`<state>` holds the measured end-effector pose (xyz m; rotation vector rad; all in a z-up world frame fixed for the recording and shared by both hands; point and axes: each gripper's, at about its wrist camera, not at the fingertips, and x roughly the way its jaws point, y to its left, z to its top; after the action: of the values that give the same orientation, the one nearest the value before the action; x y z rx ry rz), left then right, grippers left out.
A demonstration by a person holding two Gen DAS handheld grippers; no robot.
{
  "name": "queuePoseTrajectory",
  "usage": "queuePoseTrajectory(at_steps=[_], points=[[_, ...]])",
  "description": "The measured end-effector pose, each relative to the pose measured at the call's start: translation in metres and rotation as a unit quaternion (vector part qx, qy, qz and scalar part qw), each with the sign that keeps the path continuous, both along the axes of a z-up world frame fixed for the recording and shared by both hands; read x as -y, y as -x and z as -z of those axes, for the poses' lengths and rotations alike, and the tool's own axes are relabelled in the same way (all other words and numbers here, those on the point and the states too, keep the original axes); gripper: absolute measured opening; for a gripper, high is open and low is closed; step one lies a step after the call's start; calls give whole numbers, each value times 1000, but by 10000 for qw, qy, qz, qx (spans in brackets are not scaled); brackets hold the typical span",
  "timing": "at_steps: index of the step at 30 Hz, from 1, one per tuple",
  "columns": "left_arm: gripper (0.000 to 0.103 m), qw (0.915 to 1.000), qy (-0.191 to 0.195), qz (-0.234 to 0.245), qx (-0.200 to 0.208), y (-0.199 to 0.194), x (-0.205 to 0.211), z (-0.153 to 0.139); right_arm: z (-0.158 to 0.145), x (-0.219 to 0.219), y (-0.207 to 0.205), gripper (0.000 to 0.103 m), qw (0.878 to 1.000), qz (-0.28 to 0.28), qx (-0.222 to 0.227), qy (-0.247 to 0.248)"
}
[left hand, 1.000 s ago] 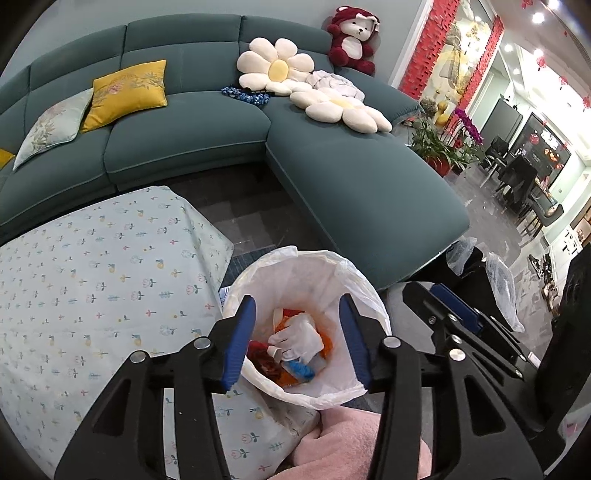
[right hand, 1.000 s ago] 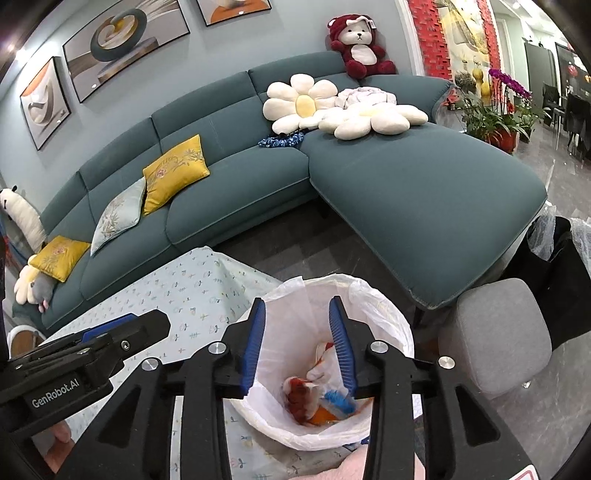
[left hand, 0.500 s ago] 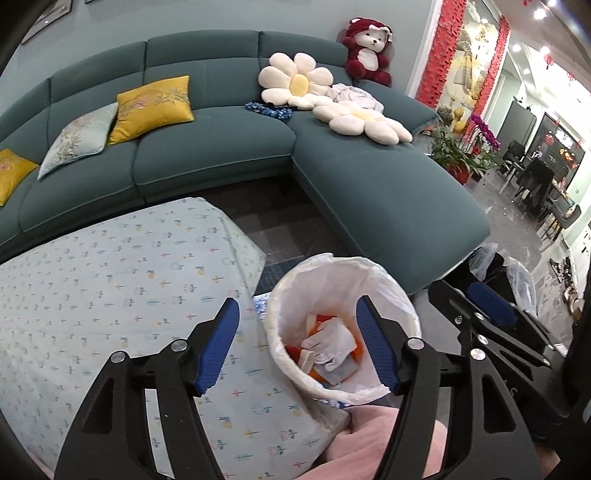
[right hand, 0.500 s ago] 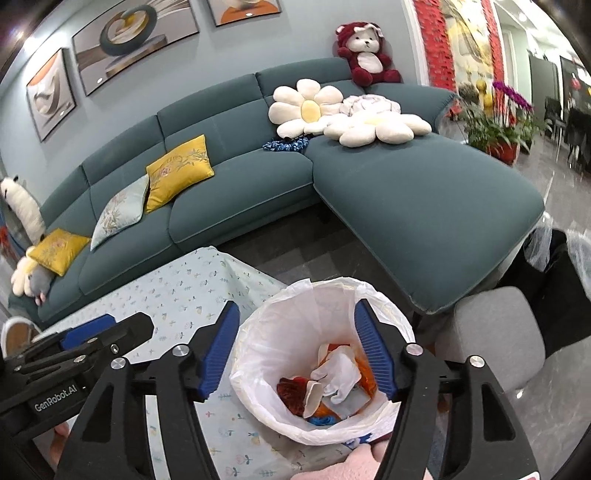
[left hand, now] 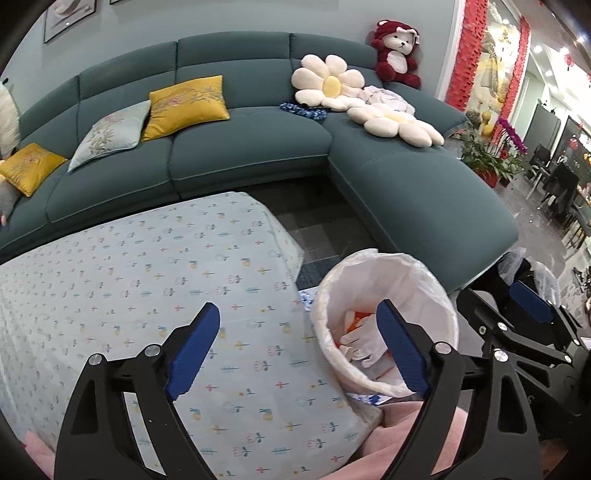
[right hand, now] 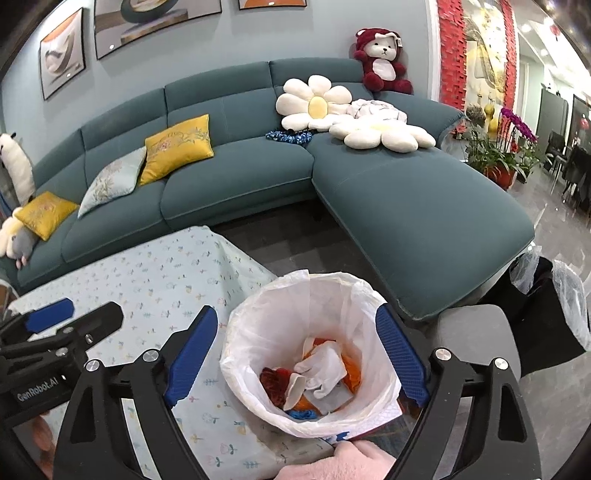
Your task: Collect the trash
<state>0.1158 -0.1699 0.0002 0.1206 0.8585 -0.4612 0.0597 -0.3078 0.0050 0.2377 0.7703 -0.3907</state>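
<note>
The only readable text is "GenRobot.AI", printed in white on the black body of the left gripper (right hand: pixel 48 328), left of the trash bin (right hand: pixel 310 354).

You are in a home living room: a teal sectional sofa (right hand: pixel 240 184) at 12 o'clock, flower cushions (right hand: pixel 314 105), framed pictures (right hand: pixel 155 22), a teddy bear (right hand: pixel 382 61) at 1 o'clock.
</note>
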Motion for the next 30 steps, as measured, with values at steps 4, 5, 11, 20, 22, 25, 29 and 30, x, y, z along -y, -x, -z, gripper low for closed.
queuePoseTrajectory(at_steps=[4,5,11,20,22,25,29,30], points=[[84,9999,-118,-63,10,1,-5,6,7,-3,1,86,9999,3,-94,-71],[84,9999,-146,-74,17,2,-7,8,9,-3,2,86,9999,-1,-113,-70],[86,9996,-236,-143,-26,5,-11,17,14,-10,4,96,9998,-60,-185,-8],[88,9994,-327,-145,4,9,-12,25,21,-13,8,96,9997,-88,-226,84],[88,9993,-341,-156,-8,9,-12,27,22,-14,8,96,9996,-90,-239,125],[88,9992,-358,-161,-14,9,-12,29,24,-13,9,96,9995,-78,-260,135],[89,9990,-422,-148,20,11,-9,31,26,-13,10,96,9994,-59,-289,166],[89,9990,-431,-139,30,11,-9,32,27,-13,10,96,9994,-61,-293,167]])
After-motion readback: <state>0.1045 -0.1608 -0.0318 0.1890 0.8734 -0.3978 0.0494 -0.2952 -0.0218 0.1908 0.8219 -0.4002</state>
